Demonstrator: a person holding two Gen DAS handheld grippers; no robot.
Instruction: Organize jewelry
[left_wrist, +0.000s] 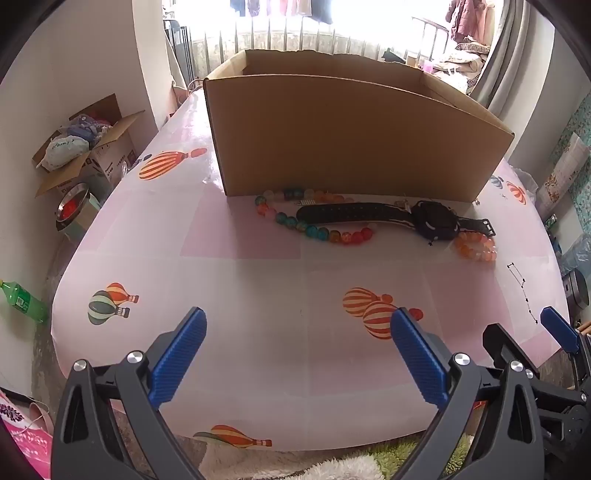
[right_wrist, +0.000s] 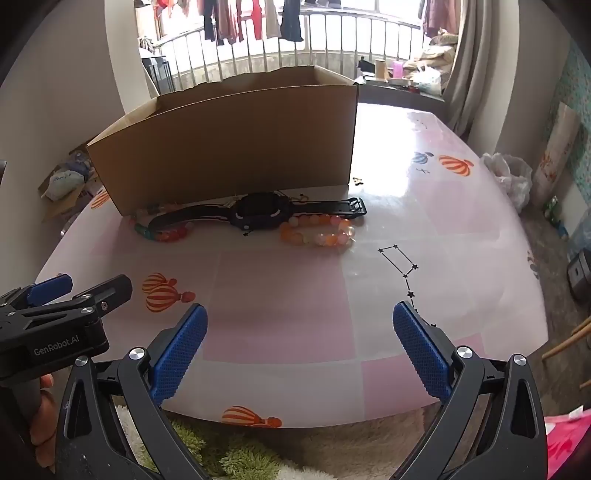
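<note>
Table (left_wrist: 258, 280): balloon-print cover, cardboard box (left_wrist: 351, 147) at back
Left gripper (left_wrist: 297, 354): spread, empty
Right gripper (right_wrist: 299, 350): spread, empty
Advice: straddle watch (right_wrist: 258, 214) strap squarely

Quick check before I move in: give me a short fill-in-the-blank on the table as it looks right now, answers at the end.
1. The black watch lies flat on the table in front of the cardboard ____.
2. The orange bead bracelet sits nearest the watch's ____ end.
3. The left gripper and right gripper both hold ____.
4. The multicoloured bead string curls beside the watch's long ____.

Answers: box; buckle; nothing; strap
</note>
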